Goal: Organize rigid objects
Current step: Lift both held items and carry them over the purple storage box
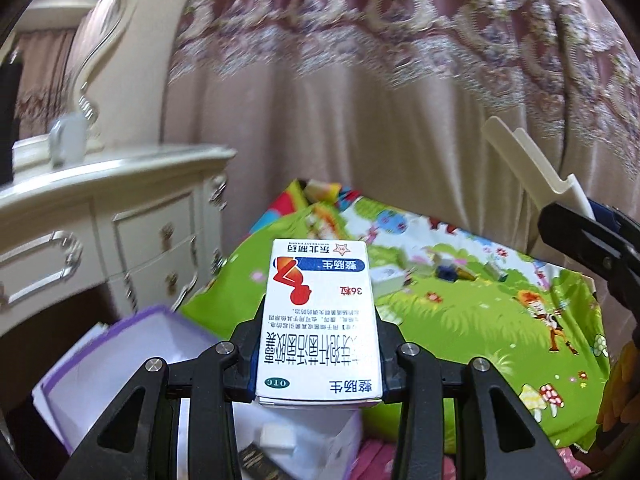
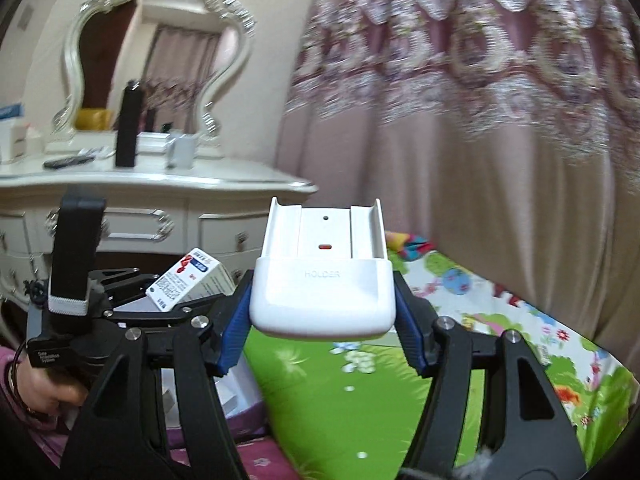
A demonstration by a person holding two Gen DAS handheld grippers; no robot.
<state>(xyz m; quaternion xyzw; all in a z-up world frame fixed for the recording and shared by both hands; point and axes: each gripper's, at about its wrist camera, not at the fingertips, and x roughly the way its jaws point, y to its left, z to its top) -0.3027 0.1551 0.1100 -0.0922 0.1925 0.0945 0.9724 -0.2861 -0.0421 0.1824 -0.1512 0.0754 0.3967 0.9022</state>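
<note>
Beside white dresser (image 2: pixel 160 200): cartoon-print mat (image 1: pixel 460 320), pink curtain (image 2: pixel 500 160).

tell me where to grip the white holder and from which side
Grip the holder across its thick, rounded lower body, coming from its closed bottom end with a finger on each side wall. That part looks solid and flat-sided, while the open upper rails look thin. The right gripper holds it this way.

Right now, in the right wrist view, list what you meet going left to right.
Left hand-held gripper with the medicine box, white holder in the right hand-held gripper, cartoon play mat.
</note>
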